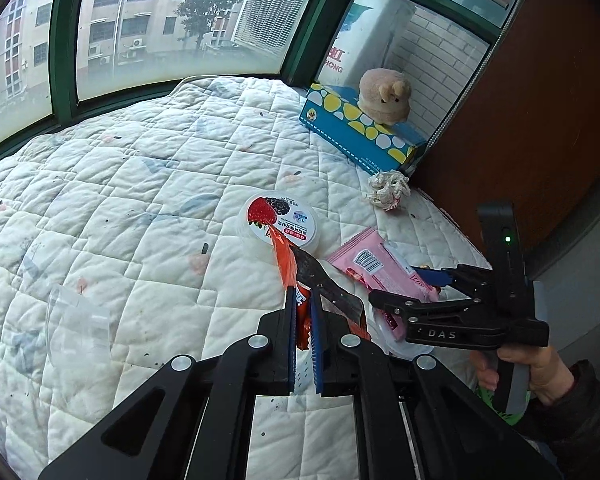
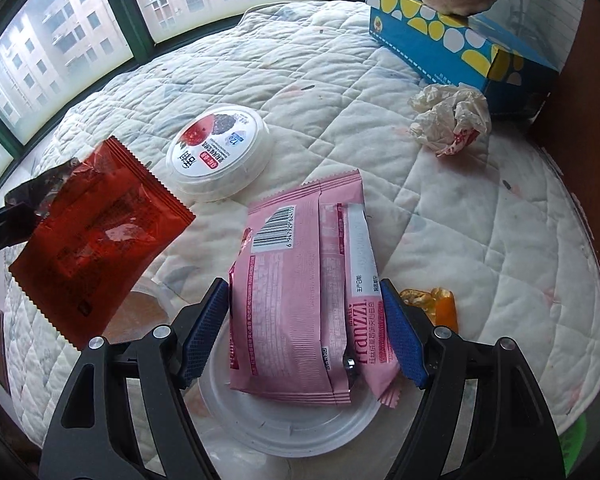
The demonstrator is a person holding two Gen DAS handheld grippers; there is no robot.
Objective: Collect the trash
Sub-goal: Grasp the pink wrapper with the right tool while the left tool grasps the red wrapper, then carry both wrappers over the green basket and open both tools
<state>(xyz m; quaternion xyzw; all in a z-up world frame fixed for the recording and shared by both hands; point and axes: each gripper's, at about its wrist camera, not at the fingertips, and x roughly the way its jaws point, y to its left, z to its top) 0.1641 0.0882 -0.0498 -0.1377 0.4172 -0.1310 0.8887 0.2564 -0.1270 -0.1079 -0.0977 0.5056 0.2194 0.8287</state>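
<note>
The left gripper (image 1: 305,300) pointed downward, its fingers clenched on a red wrapper (image 2: 96,236) lifted above the bed (image 1: 140,184). The right gripper (image 2: 306,332), held in a hand (image 1: 536,372), tilted steeply down, its fingers spread either side of a pink wrapper (image 2: 300,280) lying on a white lid (image 2: 284,428). A window (image 1: 160,20) ran behind the quilted bed.

A white quilted mattress pad (image 1: 140,184) is covering the bed beneath a green-framed window (image 1: 66,36). Near its far right corner a blue tissue box (image 1: 360,128) with yellow and white spots is lying flat, and a beige plush toy (image 1: 385,96) is sitting on top of it.
</note>
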